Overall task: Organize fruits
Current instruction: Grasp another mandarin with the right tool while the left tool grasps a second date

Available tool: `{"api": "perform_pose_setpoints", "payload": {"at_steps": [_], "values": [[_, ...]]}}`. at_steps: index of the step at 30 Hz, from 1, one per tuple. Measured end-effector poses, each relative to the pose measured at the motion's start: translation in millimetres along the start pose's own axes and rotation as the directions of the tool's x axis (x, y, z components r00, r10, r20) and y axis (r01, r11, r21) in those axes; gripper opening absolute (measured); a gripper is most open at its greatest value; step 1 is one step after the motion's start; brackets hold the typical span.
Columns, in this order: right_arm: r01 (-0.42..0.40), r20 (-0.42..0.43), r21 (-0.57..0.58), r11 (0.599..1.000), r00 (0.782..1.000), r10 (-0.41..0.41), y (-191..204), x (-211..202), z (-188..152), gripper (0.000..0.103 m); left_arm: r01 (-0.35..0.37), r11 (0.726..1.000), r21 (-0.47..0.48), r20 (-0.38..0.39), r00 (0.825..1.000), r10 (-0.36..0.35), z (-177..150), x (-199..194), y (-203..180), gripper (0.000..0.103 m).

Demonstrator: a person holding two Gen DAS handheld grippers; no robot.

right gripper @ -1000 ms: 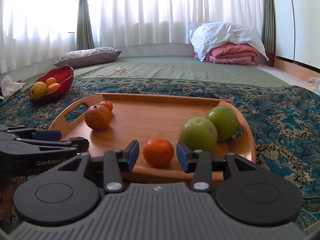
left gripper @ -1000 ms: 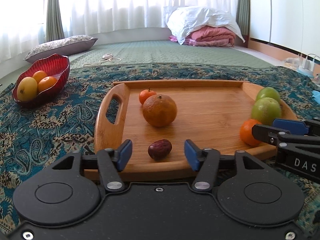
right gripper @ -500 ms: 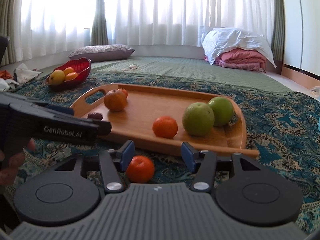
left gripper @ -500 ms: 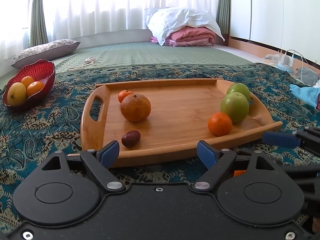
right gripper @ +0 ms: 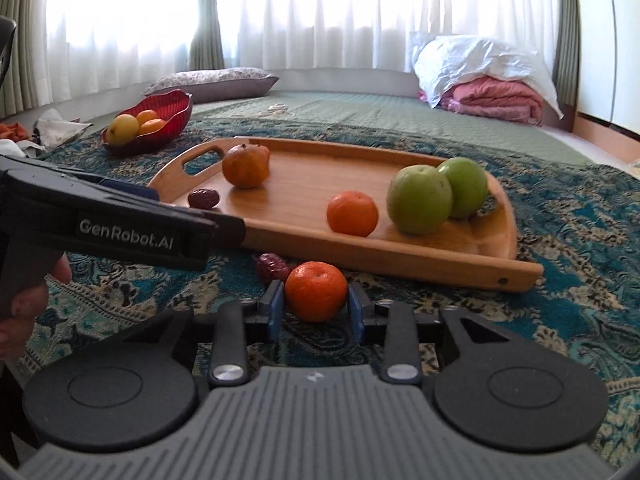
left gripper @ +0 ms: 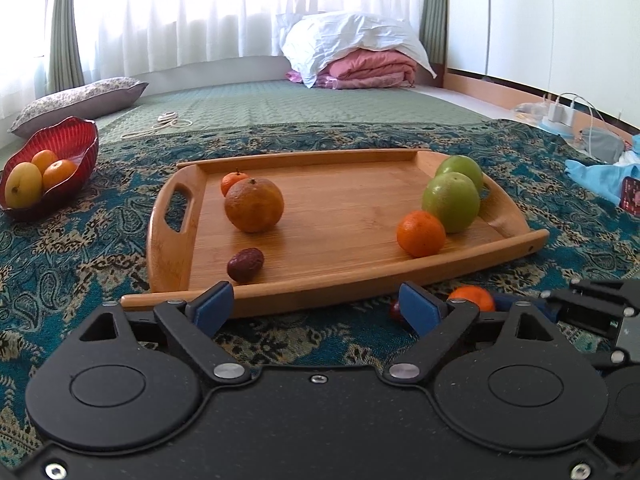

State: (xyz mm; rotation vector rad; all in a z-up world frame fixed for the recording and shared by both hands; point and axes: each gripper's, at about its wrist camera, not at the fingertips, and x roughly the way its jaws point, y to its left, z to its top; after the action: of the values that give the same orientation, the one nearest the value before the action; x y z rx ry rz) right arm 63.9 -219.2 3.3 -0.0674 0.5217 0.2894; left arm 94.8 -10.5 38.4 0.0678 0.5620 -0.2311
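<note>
A wooden tray (left gripper: 328,284) (right gripper: 400,258) lies on the patterned cloth. It holds a large orange (left gripper: 254,205), a small tangerine (left gripper: 234,182), a dark date (left gripper: 245,265), a mandarin (left gripper: 421,233) and two green apples (left gripper: 451,201). My right gripper (right gripper: 316,310) is shut on a mandarin (right gripper: 316,291) on the cloth in front of the tray; this mandarin (left gripper: 472,298) also shows in the left wrist view. A second date (right gripper: 272,266) lies just behind it. My left gripper (left gripper: 316,308) is open and empty before the tray's near rim.
A red bowl (left gripper: 78,144) (right gripper: 168,118) with a yellow fruit and two oranges stands at the far left. A pillow (left gripper: 80,100) and folded bedding (left gripper: 360,60) lie behind. Chargers, cables and blue cloth (left gripper: 600,174) are at the right.
Both grippers drew back from the tray. My left gripper opened wider. My right gripper came down around the mandarin on the cloth and closed on it.
</note>
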Motion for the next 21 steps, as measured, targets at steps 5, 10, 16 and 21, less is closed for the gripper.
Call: {"api": "perform_pose_setpoints", "payload": {"at_steps": [5, 10, 16, 21], "values": [[0.023, 0.012, 0.022, 0.999, 1.000, -0.024, -11, -9, -2, 0.038, 0.027, 1.000, 0.015, 0.004, 1.000, -0.027, -6, 0, -8, 0.091], [0.085, 0.047, -0.031, 0.996, 0.995, -0.084, -13, -21, -2, 0.031, 0.068, 0.998, -0.001, 0.008, 0.998, -0.068, -9, 2, -15, 0.092], [0.099, 0.040, -0.055, 0.994, 0.994, -0.097, -14, -23, -4, 0.032, 0.117, 0.993, 0.000, 0.013, 0.993, -0.117, -8, 7, -29, 0.083], [0.074, 0.025, -0.038, 0.997, 0.997, -0.073, -17, -23, -5, 0.044, 0.174, 0.982, -0.079, -0.026, 0.984, -0.176, -1, 18, -31, 0.045]]}}
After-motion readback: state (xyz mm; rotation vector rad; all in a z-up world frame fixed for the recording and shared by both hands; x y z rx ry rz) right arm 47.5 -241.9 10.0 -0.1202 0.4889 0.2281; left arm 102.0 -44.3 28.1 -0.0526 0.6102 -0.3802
